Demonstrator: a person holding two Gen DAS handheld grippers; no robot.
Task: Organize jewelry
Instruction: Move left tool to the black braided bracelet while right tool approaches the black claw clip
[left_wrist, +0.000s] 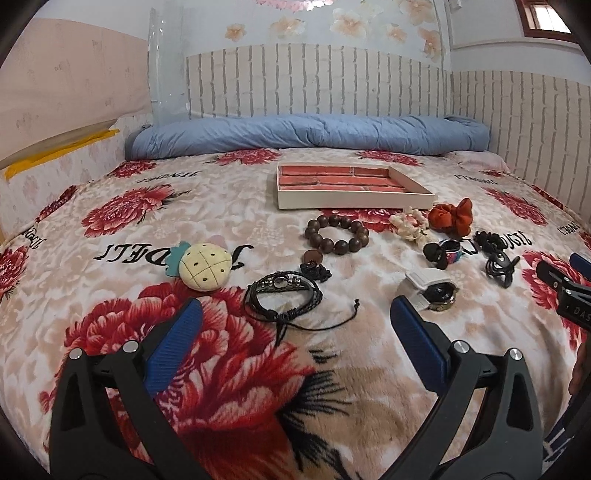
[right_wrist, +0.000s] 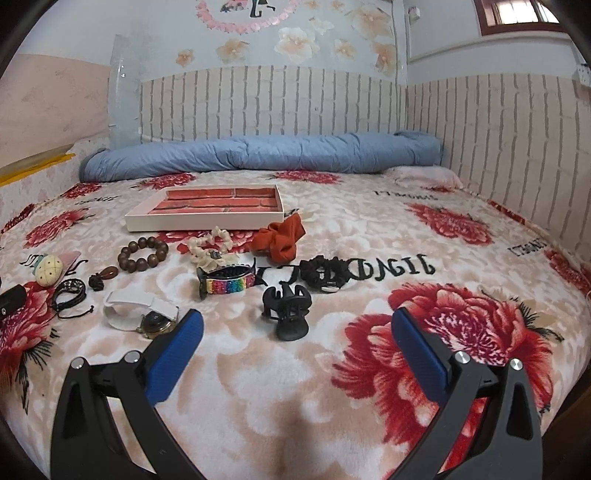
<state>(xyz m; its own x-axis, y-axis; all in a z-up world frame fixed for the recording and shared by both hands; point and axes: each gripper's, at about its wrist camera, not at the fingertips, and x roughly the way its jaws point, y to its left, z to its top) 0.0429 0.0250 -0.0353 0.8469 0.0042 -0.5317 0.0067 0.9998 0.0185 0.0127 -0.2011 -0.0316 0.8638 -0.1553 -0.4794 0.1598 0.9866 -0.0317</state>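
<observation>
Jewelry lies on a floral bed blanket in front of a shallow white tray (left_wrist: 354, 201) with a red brick-pattern floor, also in the right wrist view (right_wrist: 201, 223). My left gripper (left_wrist: 295, 314) is open and empty just short of a black cord bracelet (left_wrist: 282, 291). Beyond lie a brown bead bracelet (left_wrist: 336, 233), a white-strapped watch (left_wrist: 430, 286) and a pineapple plush (left_wrist: 205, 266). My right gripper (right_wrist: 297, 325) is open and empty, with a black claw clip (right_wrist: 288, 312) between its fingertips. A rainbow band (right_wrist: 227, 280), black scrunchie (right_wrist: 325, 273) and orange scrunchie (right_wrist: 280, 238) lie farther off.
A white shell bracelet (right_wrist: 210, 247) and a brown pendant (right_wrist: 103, 277) lie among the pieces. A rolled blue quilt (left_wrist: 306, 134) runs along the brick-pattern wall at the head of the bed. The right gripper's tip shows at the right edge of the left wrist view (left_wrist: 561, 284).
</observation>
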